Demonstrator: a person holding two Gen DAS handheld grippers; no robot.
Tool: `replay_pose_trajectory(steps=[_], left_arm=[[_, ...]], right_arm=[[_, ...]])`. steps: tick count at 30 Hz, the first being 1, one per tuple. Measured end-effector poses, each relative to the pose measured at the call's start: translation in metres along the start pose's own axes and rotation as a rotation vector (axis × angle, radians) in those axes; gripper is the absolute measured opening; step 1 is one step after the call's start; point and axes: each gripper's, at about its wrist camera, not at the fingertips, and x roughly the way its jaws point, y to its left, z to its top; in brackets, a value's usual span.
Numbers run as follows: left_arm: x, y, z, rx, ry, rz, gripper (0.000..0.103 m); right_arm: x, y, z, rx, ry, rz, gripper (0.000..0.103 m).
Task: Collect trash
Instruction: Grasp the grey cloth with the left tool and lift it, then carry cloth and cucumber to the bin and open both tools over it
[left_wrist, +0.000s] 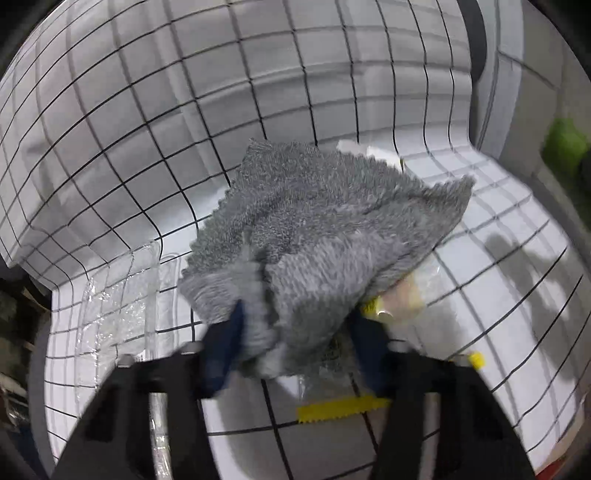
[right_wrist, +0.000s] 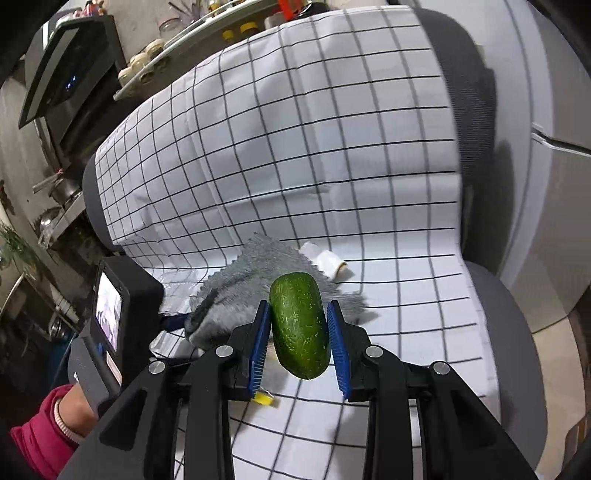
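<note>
- clear plastic wrapper (left_wrist: 118, 310): lies flat on the checked cover (left_wrist: 110, 155) at far left, untouched; thin and slippery, so it could slide away from a pinch.
- left gripper (left_wrist: 295, 332): jaws closed on the grey cloth (left_wrist: 314, 221); only a bunched fold is held, so the cloth may slip free when lifted.
- yellow-edged packet (left_wrist: 340, 408): partly under the cloth; it could be dragged along and drop off the seat.
- right gripper (right_wrist: 298, 332): jaws gripping the green cucumber (right_wrist: 298, 325); smooth, rounded skin between narrow pads may roll out.
- white roll (right_wrist: 327, 264): lies behind the cloth, uncollected.
</note>
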Motion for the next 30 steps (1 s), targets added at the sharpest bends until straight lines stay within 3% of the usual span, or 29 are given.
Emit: replay_pose_trajectory(steps=[1, 3, 8, 11, 14, 20, 30], left_arm=[[-0.005, 0.005, 0.001, -0.024, -0.019, -0.020, 0.021], [-0.018, 0.016, 0.006, -0.082, -0.066, -0.067, 0.017], [-0.087, 0.038, 0.015, -0.185, -0.241, -0.155, 0.015], [-0.142, 0.043, 0.011, -0.192, -0.352, -0.203, 0.015], [-0.183, 0.037, -0.004, -0.177, -0.403, -0.236, 0.015], [-0.220, 0.021, -0.048, -0.168, -0.429, -0.314, 0.015], [-0.210, -0.034, -0.112, -0.097, -0.389, -0.415, 0.015]], right_arm=[[-0.003, -0.002, -0.001, 0.001, -0.009, -0.008, 0.032], [-0.011, -0.005, -0.001, 0.010, -0.026, -0.020, 0.032], [-0.044, -0.005, -0.002, 0.023, -0.090, -0.029, 0.032], [-0.074, 0.001, -0.005, 0.020, -0.138, -0.028, 0.032], [-0.098, 0.006, -0.012, 0.024, -0.169, -0.021, 0.032], [-0.142, 0.016, -0.046, 0.035, -0.200, -0.027, 0.032], [-0.178, 0.001, -0.112, 0.097, -0.168, -0.111, 0.032]])
